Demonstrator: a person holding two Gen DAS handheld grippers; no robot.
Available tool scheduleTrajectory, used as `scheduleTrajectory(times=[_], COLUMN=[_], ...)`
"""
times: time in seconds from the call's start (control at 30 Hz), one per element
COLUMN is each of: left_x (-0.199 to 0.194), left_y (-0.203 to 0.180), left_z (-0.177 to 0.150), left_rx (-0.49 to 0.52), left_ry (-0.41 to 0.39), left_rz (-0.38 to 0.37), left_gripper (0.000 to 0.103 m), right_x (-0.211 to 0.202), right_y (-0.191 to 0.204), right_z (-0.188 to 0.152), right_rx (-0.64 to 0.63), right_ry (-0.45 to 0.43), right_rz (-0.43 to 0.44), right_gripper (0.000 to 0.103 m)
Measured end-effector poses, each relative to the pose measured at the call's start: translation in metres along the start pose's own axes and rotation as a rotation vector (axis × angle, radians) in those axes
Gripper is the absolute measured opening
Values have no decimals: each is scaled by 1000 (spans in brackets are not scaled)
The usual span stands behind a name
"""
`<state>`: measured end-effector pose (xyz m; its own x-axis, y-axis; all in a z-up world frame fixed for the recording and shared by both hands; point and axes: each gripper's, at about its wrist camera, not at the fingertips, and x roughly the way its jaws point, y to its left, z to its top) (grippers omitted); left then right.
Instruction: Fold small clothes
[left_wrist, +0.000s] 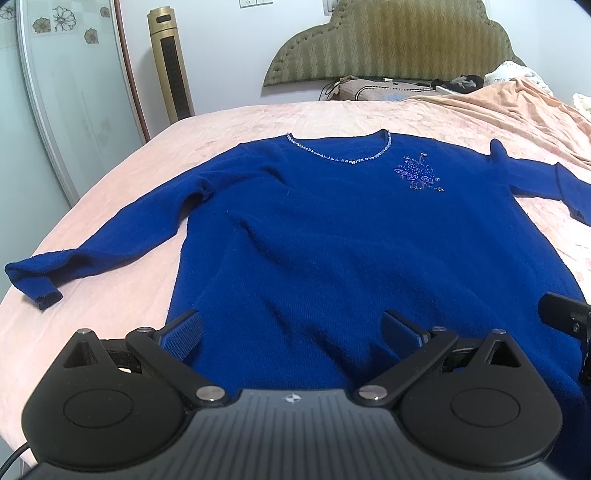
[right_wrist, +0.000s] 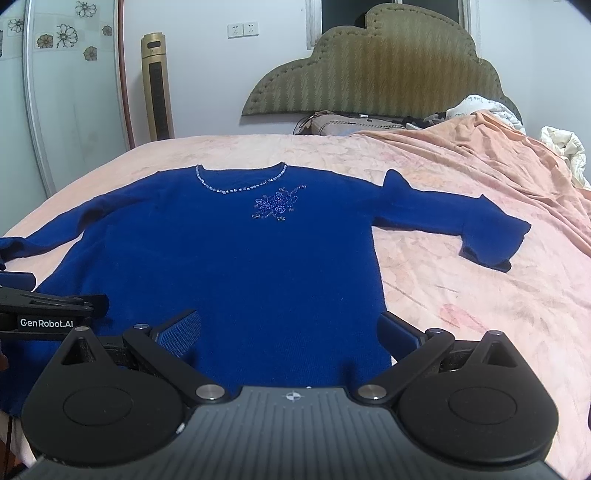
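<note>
While tilted downward, both grippers (left_wrist: 291, 328) (right_wrist: 290, 328) above sweater (left_wrist: 351, 236), jaws wide apart.

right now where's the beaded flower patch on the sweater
On the blue knit sweater's chest, the beaded flower patch sits just below the beaded neckline, toward the right sleeve.
</note>
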<state>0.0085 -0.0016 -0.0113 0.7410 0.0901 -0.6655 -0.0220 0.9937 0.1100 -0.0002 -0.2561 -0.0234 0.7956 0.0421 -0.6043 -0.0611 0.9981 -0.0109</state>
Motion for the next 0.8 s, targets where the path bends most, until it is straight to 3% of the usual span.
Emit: scheduleTrajectory(times=[0.27, 0.3, 0.5, 0.8], left_x=[0, 1, 0, 2], left_y=[0, 0, -1, -11], left_z=[0, 0, -1, 6], left_rx=[-3, -3, -1, 22], left_ry=[3, 4, 4, -12], left_rz=[-6, -7, -7, -12], left_gripper=[103, 103, 103, 103], right_x=[2, 1, 1, 4], right_y=[2, 2, -1, -12], right_z=[-1, -2, -1, 2], right_rx=[1, -8, 3, 20], right_ry=[-5, -53, 11, -11], right_rz=[34, 32, 9, 40], right_gripper=[103, 103, 103, 100])
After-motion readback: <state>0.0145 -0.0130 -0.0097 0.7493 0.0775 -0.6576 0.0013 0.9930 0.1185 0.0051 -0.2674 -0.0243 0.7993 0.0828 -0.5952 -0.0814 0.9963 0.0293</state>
